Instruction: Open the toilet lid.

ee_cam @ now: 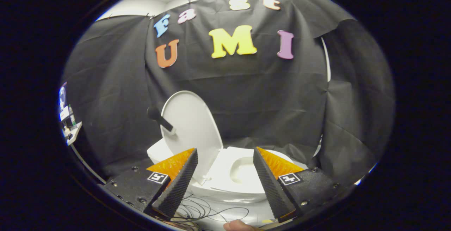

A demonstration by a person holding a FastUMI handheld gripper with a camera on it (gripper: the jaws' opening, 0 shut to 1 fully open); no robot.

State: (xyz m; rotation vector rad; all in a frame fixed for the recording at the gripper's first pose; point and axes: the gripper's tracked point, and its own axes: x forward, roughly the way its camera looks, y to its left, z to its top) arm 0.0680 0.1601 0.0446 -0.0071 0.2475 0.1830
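**Toilet lid stands raised, gripper held back with fingers apart**

A handheld gripper (225, 174) looks toward a white toilet (225, 185) set against a black cloth wall (267, 93). Its two fingers (178, 185), dark ribbed pads with orange backs, are spread wide and hold nothing. The toilet bowl shows in the gap between them, just beyond their tips.

The toilet lid (190, 125) is already up. It stands near upright at the far left of the bowl, above the left finger and clear of it, leaning back toward the cloth. A short black handle (160, 118) sticks out from the lid's left edge. The seat (222, 171) lies flat on the bowl, its opening exposed.

Loose black cables (208, 210) trail across the pale floor in front of the toilet. Part of a hand (238, 226) shows at the near edge, between the fingers.

Judging by the raised lid, the opening appears done, and this is the closing step. What remains calls only for keeping the fingers off the lid and checking that it rests steady without tipping forward.
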